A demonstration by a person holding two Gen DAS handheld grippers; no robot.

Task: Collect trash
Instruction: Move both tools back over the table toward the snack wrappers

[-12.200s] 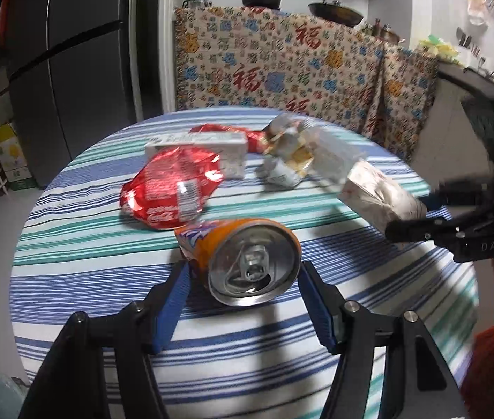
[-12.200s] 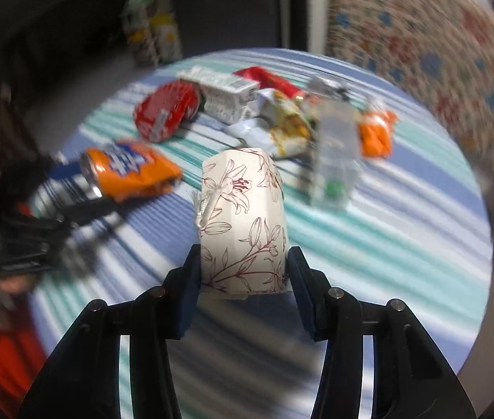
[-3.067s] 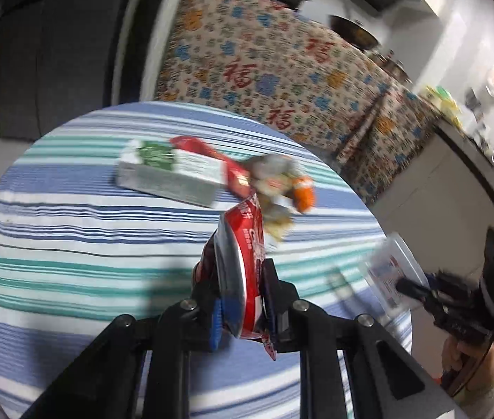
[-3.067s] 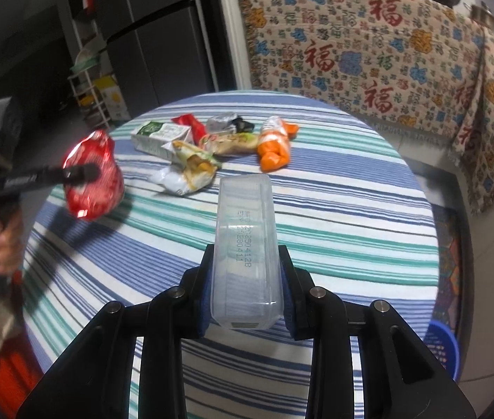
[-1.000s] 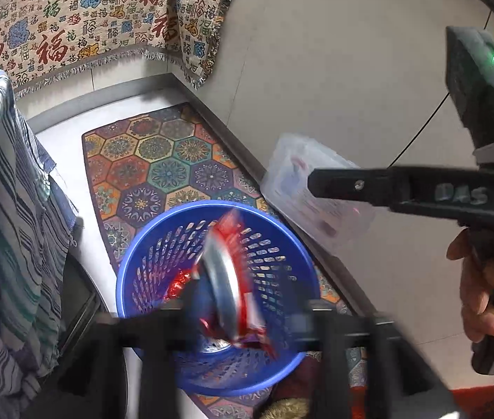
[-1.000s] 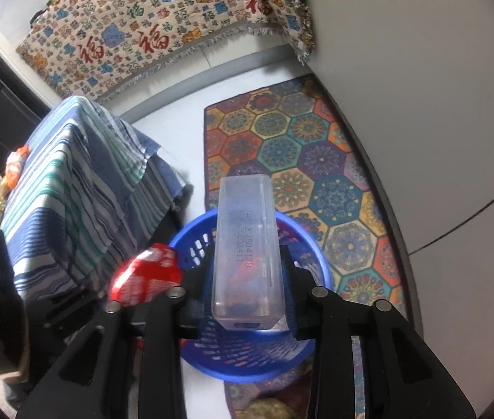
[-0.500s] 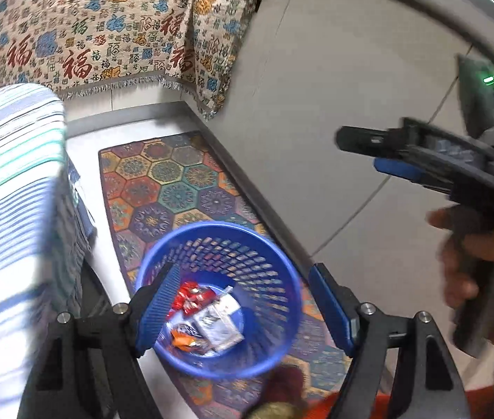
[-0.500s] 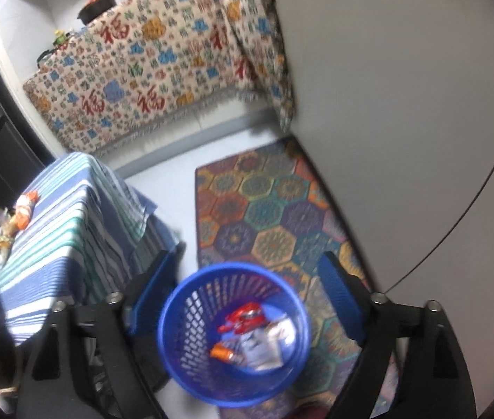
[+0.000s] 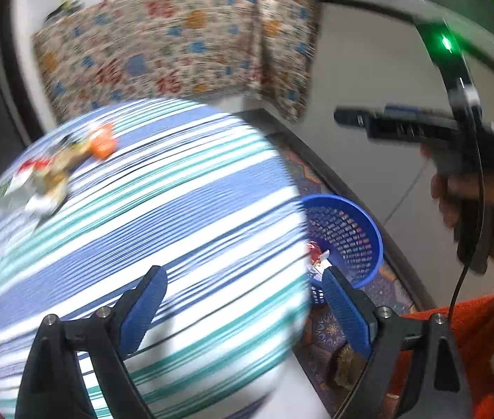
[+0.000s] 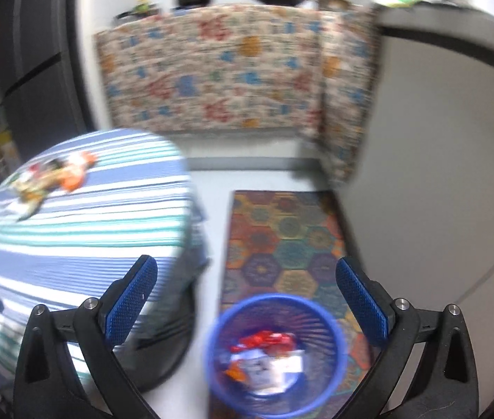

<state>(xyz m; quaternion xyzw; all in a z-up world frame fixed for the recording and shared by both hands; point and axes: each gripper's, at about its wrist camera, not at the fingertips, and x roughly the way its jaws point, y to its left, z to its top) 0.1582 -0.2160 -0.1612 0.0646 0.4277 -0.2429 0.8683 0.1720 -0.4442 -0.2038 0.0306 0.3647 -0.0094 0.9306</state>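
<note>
Sitting between rounds: blue mesh wastebasket point(image 10: 275, 352) already holding red foil and pale wrappers, on the floor just beside the round table point(image 9: 163, 216). Remaining litter point(image 9: 58, 167), seemingly crumpled wrappers and an orange packet, though blurred, lying on the striped cloth at the table's far side, well apart from the basket. Left gripper point(image 9: 243, 300) spreading its jaws, nothing between the ribbed blue pads; right gripper point(image 10: 245, 300) likewise widening, empty. Next likely calling for reaching across the table and closing gently on thin, crinkly packaging.
</note>
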